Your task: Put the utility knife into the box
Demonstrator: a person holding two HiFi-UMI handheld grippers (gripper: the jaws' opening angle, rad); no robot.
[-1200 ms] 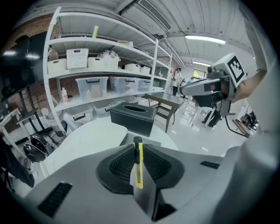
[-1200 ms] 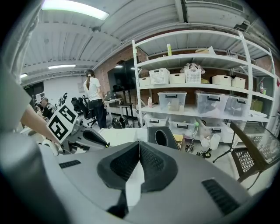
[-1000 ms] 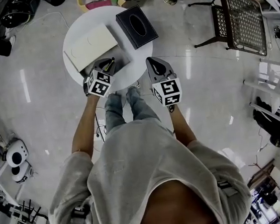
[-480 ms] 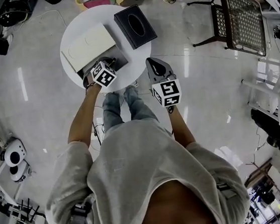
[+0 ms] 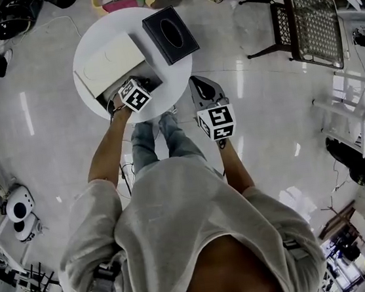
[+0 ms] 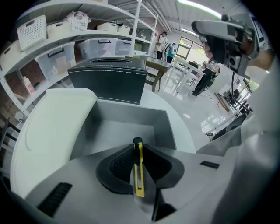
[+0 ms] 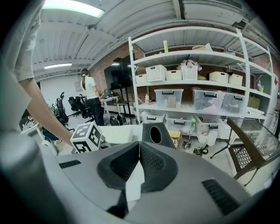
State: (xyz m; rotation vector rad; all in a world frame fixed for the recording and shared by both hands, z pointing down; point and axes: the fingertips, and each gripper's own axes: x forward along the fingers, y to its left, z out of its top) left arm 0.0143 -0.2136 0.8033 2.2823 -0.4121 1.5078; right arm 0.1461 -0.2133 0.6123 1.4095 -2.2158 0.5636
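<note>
**Above the open box: knife gripped, not yet let go**

On a round white table (image 5: 177,76) at the person's twelve o'clock, the left gripper (image 6: 138,146) has its jaws pinched on a yellow-and-black utility knife (image 6: 139,175); the knife sits on edge and points along the jaws toward the grey box (image 6: 127,131) just ahead at twelve; that grip probably keeps the slim handle lined up with the cavity for a straight drop. The box's white lid (image 6: 52,127) lies open at nine o'clock, leaving the mouth free; a black tissue box (image 6: 109,81) stands just beyond the far wall at twelve, limiting forward travel; the near wall looks like the edge to clear. The right gripper (image 7: 139,151), jaws pressed together on nothing, hangs off the table at four o'clock, out of the way.
</note>
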